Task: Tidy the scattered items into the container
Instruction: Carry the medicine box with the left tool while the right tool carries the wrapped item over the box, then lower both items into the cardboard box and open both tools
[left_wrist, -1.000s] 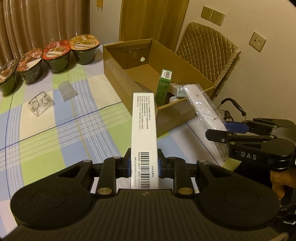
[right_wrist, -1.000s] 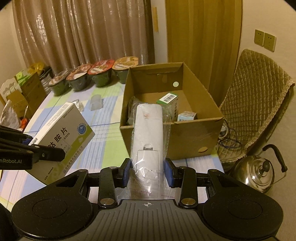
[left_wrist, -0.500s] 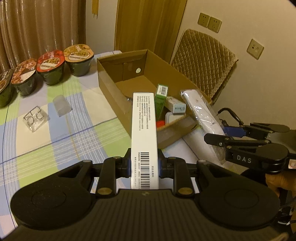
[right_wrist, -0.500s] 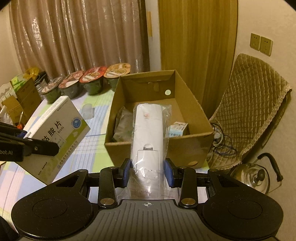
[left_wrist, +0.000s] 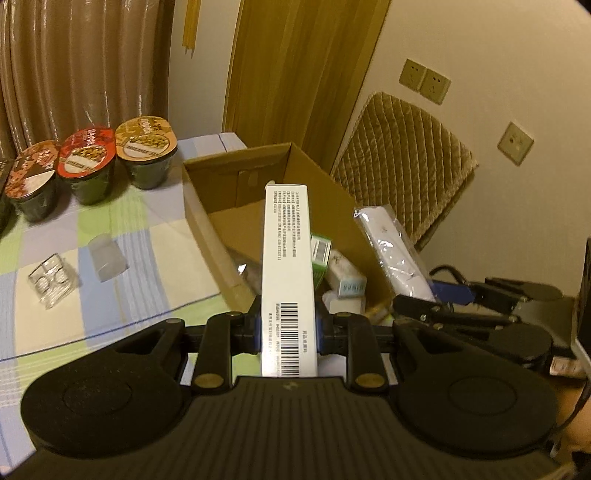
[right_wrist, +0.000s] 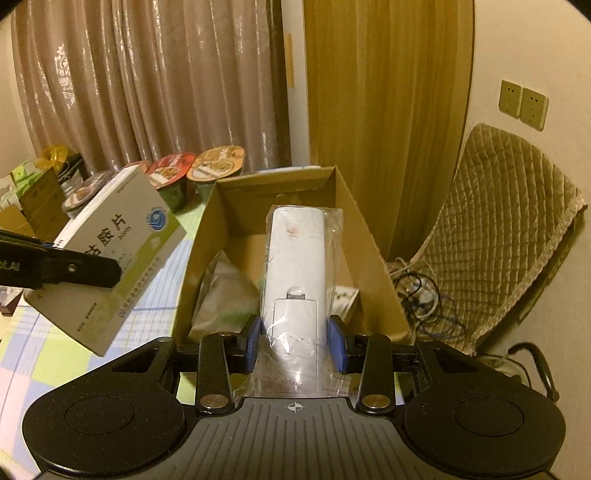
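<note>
A: What could go wrong from here?

B: Both carried items hang over the cardboard box (right_wrist: 207, 236) at once. The left gripper (left_wrist: 289, 332) is clamped on the medicine carton (left_wrist: 287, 258), and the right gripper (right_wrist: 295, 341) is clenched on the bagged white device (right_wrist: 295, 266). If both let go together, the 2 loads could knock into each other, or one could land across a box wall and tip out.

A: Anything inside to worry about?

B: The floor already holds a green box (left_wrist: 320, 254), a small white box (left_wrist: 345, 278) and a crinkled plastic bag (right_wrist: 225, 291). A long item dropped on that heap could end up propped on the rim. The device's loose wrapper may also slide between the pads.

A: Which way do the 2 items point?

B: Each runs lengthwise straight out from its gripper, long axis in line with the fingers. The carton sits on its narrow edge, barcode end at the jaws, far end toward the box's back wall. The device's far end also reaches toward that wall.

A: What is left outside?

B: A clear blister pack (left_wrist: 51, 282) and a translucent cup (left_wrist: 107, 256) lie on the checked tablecloth (left_wrist: 155, 258), apart from the box.
</note>
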